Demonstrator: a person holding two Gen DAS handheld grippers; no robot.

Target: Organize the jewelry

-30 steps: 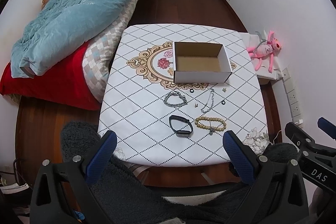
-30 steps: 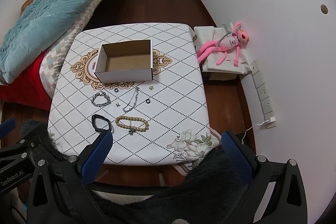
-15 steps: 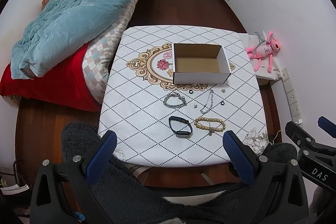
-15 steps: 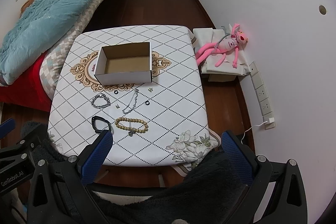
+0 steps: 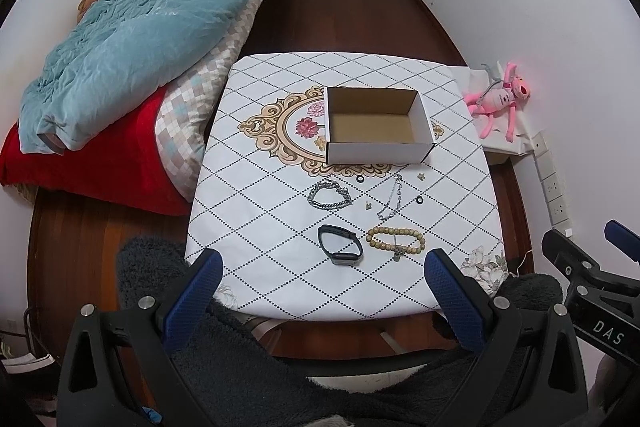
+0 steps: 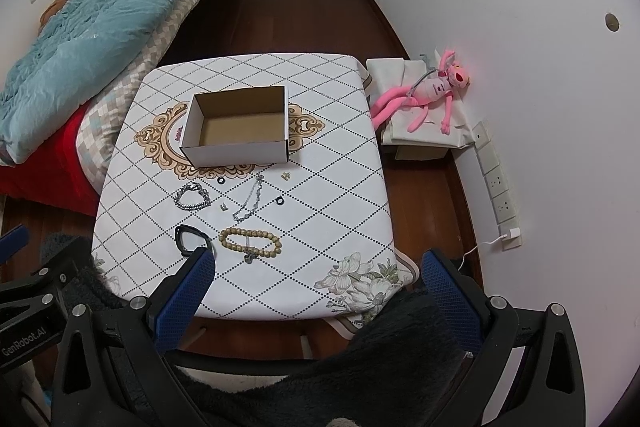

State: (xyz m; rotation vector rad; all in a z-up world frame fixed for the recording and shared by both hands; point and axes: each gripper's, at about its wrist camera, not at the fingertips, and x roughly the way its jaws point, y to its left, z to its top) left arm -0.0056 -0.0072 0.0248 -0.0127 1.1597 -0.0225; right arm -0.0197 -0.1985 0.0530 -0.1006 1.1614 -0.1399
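Observation:
An empty white cardboard box (image 5: 376,125) (image 6: 238,127) stands open on the patterned table (image 5: 260,227) (image 6: 320,211). In front of it lie a silver chain bracelet (image 5: 329,195) (image 6: 193,197), a thin silver chain (image 5: 392,199) (image 6: 249,201), a wooden bead bracelet (image 5: 395,242) (image 6: 250,243), a black band (image 5: 340,245) (image 6: 190,239), small black rings (image 5: 360,179) (image 6: 280,201) and tiny charms (image 5: 421,176). My left gripper (image 5: 320,287) and right gripper (image 6: 316,287) are both open and empty, held above the table's near edge.
A bed with a blue quilt (image 5: 132,27) and red sheet (image 5: 92,163) stands left of the table. A pink plush toy (image 6: 428,95) lies on a low white-covered box by the right wall. Dark fuzzy fabric (image 5: 280,367) fills the foreground below the grippers.
Both grippers have drifted back and slightly up, so the table sits a little farther away. Nothing on the table has moved.

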